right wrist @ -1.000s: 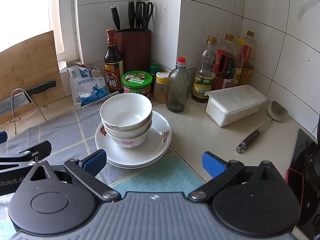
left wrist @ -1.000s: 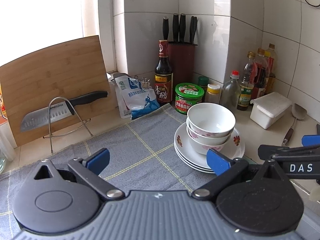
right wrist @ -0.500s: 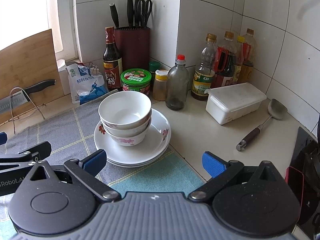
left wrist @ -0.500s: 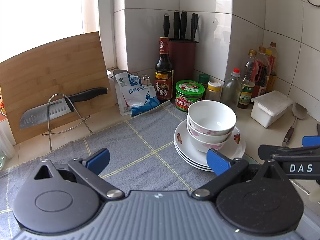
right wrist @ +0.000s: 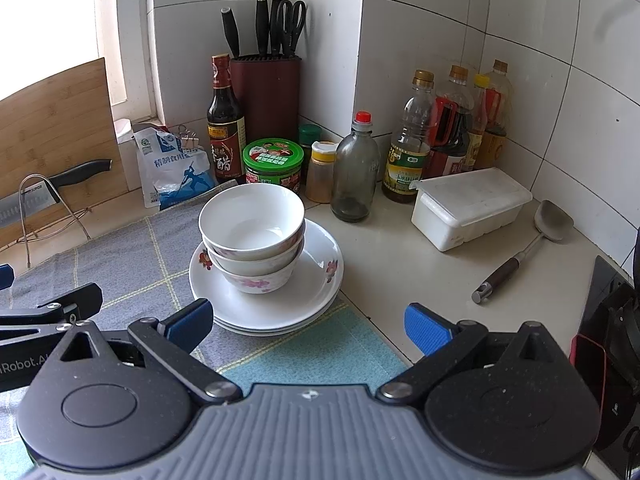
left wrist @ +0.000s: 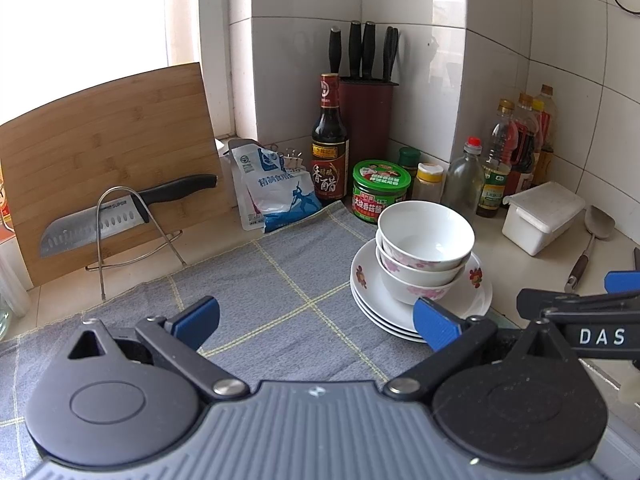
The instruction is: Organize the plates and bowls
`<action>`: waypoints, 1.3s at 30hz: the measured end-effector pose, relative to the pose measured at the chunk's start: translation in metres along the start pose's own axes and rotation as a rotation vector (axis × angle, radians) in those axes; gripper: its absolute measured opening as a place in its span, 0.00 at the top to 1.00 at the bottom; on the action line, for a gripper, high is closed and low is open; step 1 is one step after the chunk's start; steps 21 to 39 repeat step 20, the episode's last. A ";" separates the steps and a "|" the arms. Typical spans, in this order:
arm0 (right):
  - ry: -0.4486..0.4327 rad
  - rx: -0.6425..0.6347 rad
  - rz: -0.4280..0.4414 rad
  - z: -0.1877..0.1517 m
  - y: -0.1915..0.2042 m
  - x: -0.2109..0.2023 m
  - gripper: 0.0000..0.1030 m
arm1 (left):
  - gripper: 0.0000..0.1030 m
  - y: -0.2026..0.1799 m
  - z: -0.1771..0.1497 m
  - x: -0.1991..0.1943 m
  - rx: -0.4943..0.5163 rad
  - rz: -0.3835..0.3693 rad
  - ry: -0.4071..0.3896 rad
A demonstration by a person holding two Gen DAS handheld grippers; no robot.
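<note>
White flowered bowls (left wrist: 424, 248) are nested on a stack of white flowered plates (left wrist: 476, 300) at the right edge of a grey checked cloth (left wrist: 280, 292). The same bowls (right wrist: 252, 236) and plates (right wrist: 320, 280) show in the right wrist view. My left gripper (left wrist: 316, 320) is open and empty, hovering over the cloth just left of the stack. My right gripper (right wrist: 306, 324) is open and empty, just in front of the stack.
A cutting board (left wrist: 108, 152) and a knife on a wire stand (left wrist: 120, 216) are at the left. A salt bag (left wrist: 276, 188), vinegar bottle (left wrist: 330, 148), knife block (left wrist: 366, 120), green jar (left wrist: 382, 192), bottles (right wrist: 444, 136), a white box (right wrist: 468, 204) and a ladle (right wrist: 524, 248) line the counter.
Both grippers have drawn back and risen slightly, so the stack sits a little lower and farther in view. Nothing on the counter has moved.
</note>
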State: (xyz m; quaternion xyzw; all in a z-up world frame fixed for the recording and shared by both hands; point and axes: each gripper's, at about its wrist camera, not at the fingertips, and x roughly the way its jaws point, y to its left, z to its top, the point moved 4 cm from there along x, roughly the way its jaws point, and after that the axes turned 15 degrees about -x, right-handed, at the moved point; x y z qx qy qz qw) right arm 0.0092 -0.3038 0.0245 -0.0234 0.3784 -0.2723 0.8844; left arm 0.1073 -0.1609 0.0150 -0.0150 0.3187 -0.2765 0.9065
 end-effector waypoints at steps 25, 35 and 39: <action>-0.001 0.001 -0.010 0.001 -0.004 -0.002 0.00 | 0.01 -0.002 0.001 0.002 -0.002 -0.015 0.005; -0.001 0.001 -0.010 0.001 -0.004 -0.002 0.00 | 0.01 -0.002 0.001 0.002 -0.002 -0.015 0.005; -0.001 0.001 -0.010 0.001 -0.004 -0.002 0.00 | 0.01 -0.002 0.001 0.002 -0.002 -0.015 0.005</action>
